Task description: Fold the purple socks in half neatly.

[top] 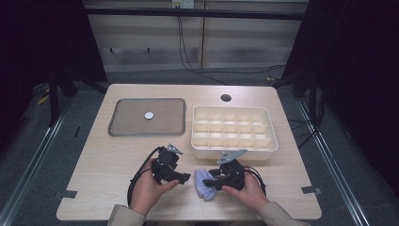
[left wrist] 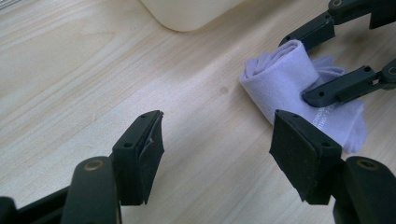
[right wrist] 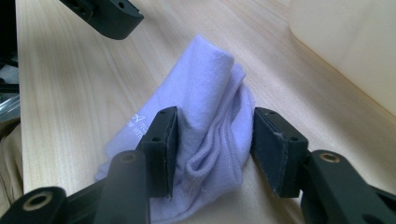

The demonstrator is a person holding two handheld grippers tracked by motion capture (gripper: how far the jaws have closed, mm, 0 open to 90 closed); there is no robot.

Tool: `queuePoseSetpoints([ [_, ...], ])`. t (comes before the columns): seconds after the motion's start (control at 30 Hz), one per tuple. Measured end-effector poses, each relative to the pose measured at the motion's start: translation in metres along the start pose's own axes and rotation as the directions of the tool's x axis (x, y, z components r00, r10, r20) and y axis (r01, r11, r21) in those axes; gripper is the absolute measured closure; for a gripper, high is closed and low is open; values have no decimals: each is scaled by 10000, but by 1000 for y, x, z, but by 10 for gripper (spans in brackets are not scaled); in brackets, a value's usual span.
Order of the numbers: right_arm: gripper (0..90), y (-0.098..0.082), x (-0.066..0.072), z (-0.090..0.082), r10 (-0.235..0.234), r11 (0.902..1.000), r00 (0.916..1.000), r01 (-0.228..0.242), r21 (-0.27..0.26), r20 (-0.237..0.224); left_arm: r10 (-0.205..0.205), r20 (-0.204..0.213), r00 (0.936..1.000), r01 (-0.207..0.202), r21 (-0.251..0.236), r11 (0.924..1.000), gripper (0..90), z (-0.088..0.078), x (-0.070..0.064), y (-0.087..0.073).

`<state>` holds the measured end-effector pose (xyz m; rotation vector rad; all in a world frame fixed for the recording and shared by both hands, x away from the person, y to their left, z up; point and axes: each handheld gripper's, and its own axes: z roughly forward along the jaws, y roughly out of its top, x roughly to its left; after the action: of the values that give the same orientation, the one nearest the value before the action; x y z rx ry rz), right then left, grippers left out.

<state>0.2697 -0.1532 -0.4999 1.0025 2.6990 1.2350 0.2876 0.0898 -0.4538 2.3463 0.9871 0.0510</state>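
Note:
A pale lilac sock (top: 203, 184), loosely rolled, lies on the wooden table near its front edge. My right gripper (right wrist: 212, 140) has its jaws on either side of the bunched sock (right wrist: 210, 88), and both pads touch the fabric. From the left gripper view the right gripper (left wrist: 299, 70) straddles the roll of the sock (left wrist: 275, 79). My left gripper (left wrist: 217, 140) is open just left of the sock with only bare wood between its jaws. In the high view the left gripper (top: 186, 178) and right gripper (top: 210, 182) point at each other across the sock.
A cream box (top: 234, 149) divided into several compartments stands just behind the grippers. A grey tray (top: 122, 127) at the back left holds a small white disc (top: 149, 115). A round hole (top: 226, 98) is in the tabletop at the back.

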Motion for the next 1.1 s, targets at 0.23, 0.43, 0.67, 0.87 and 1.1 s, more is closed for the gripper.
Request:
queuePoseSetpoints([
  [0.23, 622, 0, 2, 0, 13, 10000, 9997, -12, 53, -225, -82, -17, 10000, 82, -77, 9999, 339, 0, 0, 0],
  [0.43, 705, 1, 2, -1, 467, 9988, 9983, -461, 172, -353, -81, -28, 10000, 81, -85, 9999, 338, -1, 2, -1],
  [0.67, 725, 3, 4, -3, 568, 9980, 9981, -562, 283, -234, 29, -230, 9997, -37, -353, 9994, 300, 0, 8, -4],
  [0.87, 729, 5, 3, -7, 724, 9966, 9967, -709, 415, -358, -28, -277, 9996, 15, -456, 9990, 278, 2, 15, -7],
  [1.1, 728, 8, 0, -15, 711, 9965, 9964, -689, 473, -463, 4, -354, 9994, -29, -725, 9974, 246, 3, 25, -11],
])
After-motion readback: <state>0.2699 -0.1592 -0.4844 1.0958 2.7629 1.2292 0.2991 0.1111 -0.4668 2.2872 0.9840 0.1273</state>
